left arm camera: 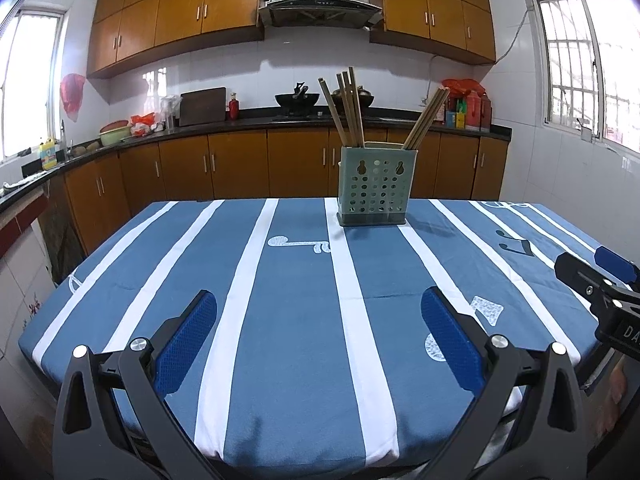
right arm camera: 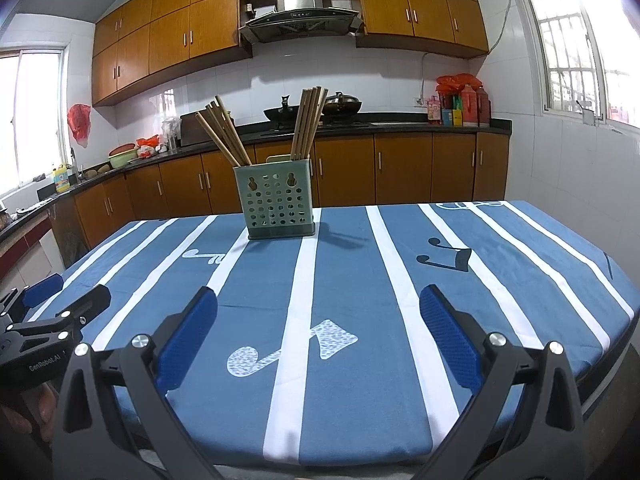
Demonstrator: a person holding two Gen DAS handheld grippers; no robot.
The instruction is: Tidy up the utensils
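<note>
So here's where I'm at: both my grippers are hovering over the near edge of the tabletop (left arm camera: pixel 296 320), the one with the blue striped cloth, and neither has anything in it. Left gripper (left arm camera: pixel 318 332) has its jaws spread wide, right gripper (right arm camera: pixel 318 332) same deal, wide and empty.

The green utensil holder (left arm camera: pixel 374 186) sits upright toward the far side of the tabletop, well apart from both grippers. The chopsticks (left arm camera: pixel 348 108) are already standing in it, split into two bunches: one leaning left, the other in the opposite compartment.

I can't spot a single loose utensil on the cloth in either view. So my read is the sorting is basically done, or there's nothing left out here to grab. Might just be tidying the bunches, if anything.
</note>
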